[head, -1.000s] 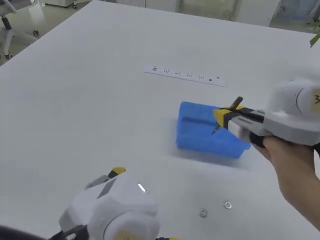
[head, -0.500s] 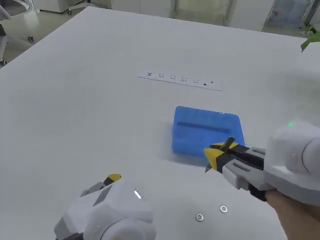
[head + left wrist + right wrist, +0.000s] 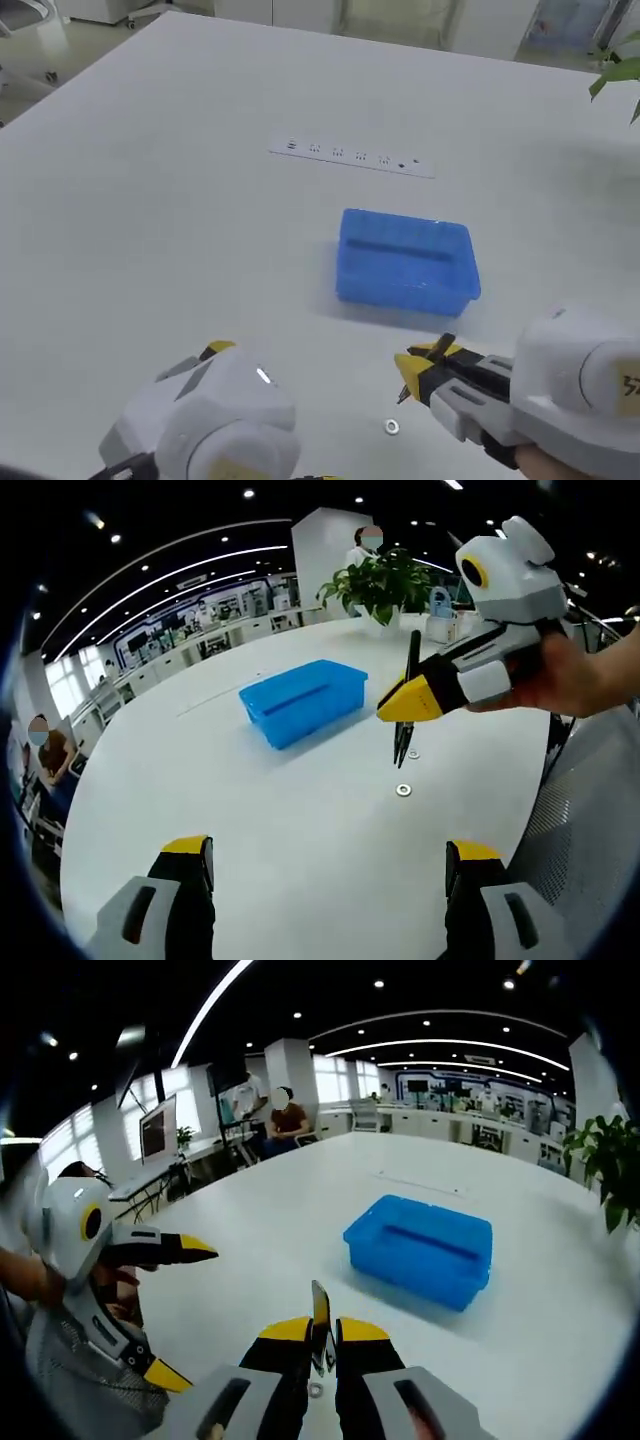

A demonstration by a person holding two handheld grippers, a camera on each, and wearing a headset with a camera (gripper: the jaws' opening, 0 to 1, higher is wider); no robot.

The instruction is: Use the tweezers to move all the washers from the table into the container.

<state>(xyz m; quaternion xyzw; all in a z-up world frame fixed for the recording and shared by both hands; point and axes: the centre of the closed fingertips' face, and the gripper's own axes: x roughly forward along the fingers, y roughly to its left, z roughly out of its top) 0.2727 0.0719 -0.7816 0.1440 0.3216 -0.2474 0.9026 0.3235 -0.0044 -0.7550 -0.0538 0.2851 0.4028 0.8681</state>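
Observation:
The blue container stands in the middle of the white table. My right gripper is shut on dark tweezers, whose tips point down just above a washer on the near side of the container. In the left gripper view the tweezers hang over two washers, beside the container. My left gripper is open and holds nothing; it hovers at the near left. The right gripper view shows its jaws closed on the tweezers, with the container ahead.
A flush power strip lies in the table beyond the container. A potted plant stands at the far right edge. Office chairs are past the far left corner. People sit at desks in the background.
My right gripper has come with the tweezers from above the container toward me and lower, to just above the washers. The left gripper has stayed in place.

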